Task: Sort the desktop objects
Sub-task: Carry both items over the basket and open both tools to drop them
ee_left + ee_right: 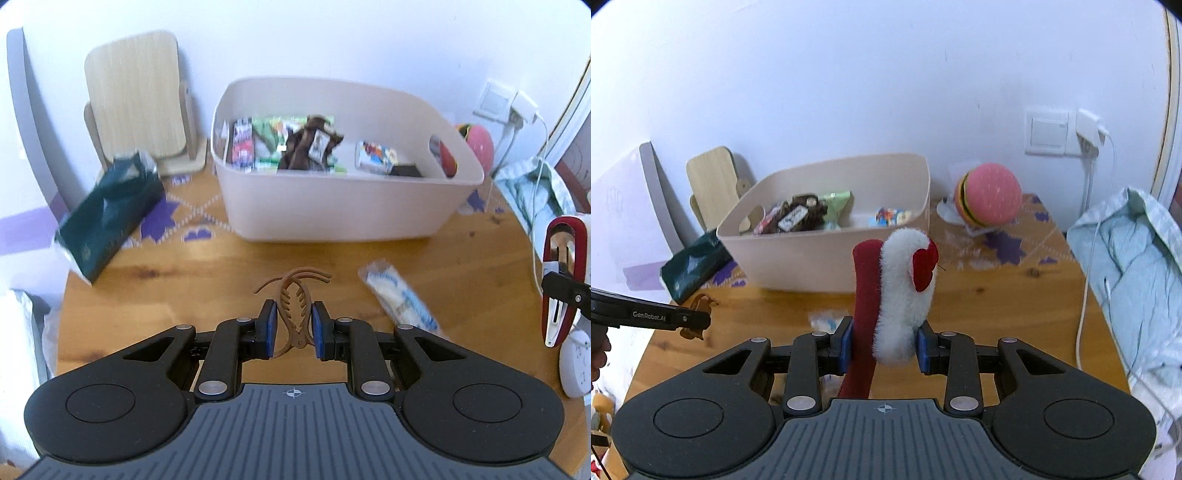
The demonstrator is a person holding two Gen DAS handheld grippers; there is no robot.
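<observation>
My left gripper (293, 321) is shut on a brown hair claw clip (291, 295), held up above the wooden table (184, 302). My right gripper (884, 343) is shut on a red hair clip with white fluff (905, 288), also lifted off the table. From the left wrist view that clip's red and white snap back (561, 258) shows at the right edge. A beige bin (332, 206) holding several snack packets stands ahead of both grippers, near the wall. A white and blue packet (399, 299) lies on the table between the grippers and the bin.
A dark green tissue pack (107, 218) leans left of the bin, with a wooden stand (136, 99) behind it. A pink burger-shaped toy (990, 199) sits right of the bin. Light blue cloth (1137, 266) and a white cable (1086, 295) hang at the table's right edge.
</observation>
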